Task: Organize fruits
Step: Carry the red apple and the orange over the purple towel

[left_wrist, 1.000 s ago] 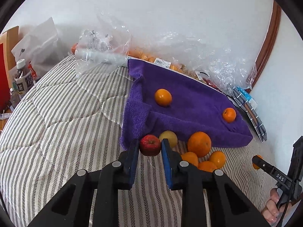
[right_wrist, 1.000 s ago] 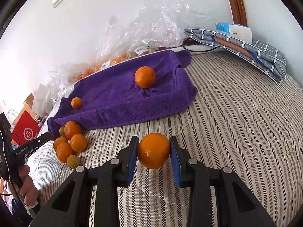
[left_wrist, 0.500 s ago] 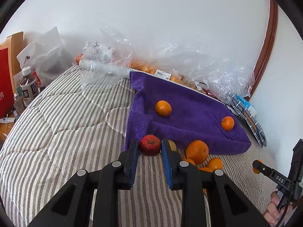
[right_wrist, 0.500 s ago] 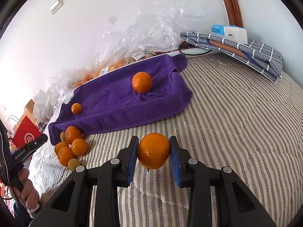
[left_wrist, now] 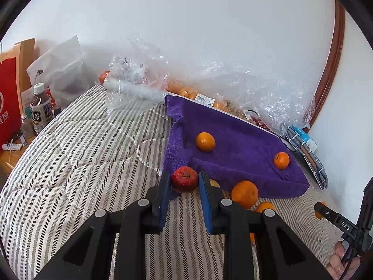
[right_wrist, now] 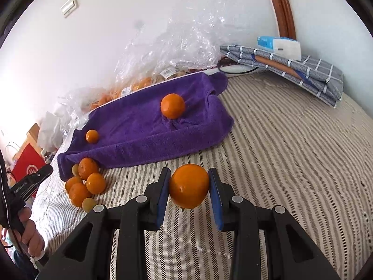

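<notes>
My left gripper is shut on a red apple and holds it above the striped bed, just before the near edge of the purple towel. My right gripper is shut on an orange above the bed, in front of the same towel. Two oranges lie on the towel; in the right wrist view they are the large one and the small one. A loose pile of oranges and pale fruits lies on the bed by the towel's corner.
Crumpled clear plastic bags with packed fruit line the wall behind the towel. A folded grey checked cloth with a tissue pack lies at the far right. A drink bottle and a red bag stand beside the bed at left.
The left gripper has lifted and drawn back with the apple, so the fruit pile sits lower and partly behind its fingers. The right gripper has lifted slightly with its orange.
</notes>
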The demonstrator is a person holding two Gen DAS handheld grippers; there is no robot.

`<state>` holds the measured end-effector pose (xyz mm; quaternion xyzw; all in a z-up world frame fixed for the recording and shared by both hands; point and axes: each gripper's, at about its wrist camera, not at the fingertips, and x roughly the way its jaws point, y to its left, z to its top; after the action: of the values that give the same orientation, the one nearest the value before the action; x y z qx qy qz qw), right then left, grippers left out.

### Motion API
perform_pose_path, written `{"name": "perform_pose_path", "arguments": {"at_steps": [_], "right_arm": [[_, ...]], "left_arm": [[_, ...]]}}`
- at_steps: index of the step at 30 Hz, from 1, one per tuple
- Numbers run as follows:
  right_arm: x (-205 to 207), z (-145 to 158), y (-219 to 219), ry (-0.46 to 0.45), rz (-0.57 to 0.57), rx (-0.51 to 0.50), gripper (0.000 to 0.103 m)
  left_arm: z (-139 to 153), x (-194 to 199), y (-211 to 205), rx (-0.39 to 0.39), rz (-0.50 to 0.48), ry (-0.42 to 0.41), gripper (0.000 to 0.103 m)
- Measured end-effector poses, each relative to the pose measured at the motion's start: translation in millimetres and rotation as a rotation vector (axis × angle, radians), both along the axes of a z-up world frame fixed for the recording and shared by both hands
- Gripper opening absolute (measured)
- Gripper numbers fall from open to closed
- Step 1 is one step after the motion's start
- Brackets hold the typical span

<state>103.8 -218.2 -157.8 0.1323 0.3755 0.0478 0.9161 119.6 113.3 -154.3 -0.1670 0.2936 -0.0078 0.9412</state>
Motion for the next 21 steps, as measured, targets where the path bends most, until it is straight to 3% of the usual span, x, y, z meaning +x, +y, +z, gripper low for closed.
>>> {"name": "perform_pose_path", "arguments": {"at_steps": [5, 10, 16, 21], "right_arm": [[3.2, 21.0, -1.1, -0.046, 0.005, 0.012, 0.033], [20.5, 41.3, 4.1, -0.091, 0.018, -0.039, 0.033], [49.3, 49.3, 8.9, -0.128, 0.039, -0.052, 0.033], [76.7, 47.0, 9.2, -0.137, 0.042, -0.052, 0.033]], "left_arm": [[10.1, -4.4, -1.8, 0.03, 0.026, -0.042, 0.023], [27.9, 0.0, 0.6, -0.008, 0.032, -0.02, 0.023], [63.7, 18.3, -13.1, 0.092, 0.021, -0.075, 0.023], [64.9, 48.6, -23.5, 0.115, 0.012, -0.082, 0.023]]}}
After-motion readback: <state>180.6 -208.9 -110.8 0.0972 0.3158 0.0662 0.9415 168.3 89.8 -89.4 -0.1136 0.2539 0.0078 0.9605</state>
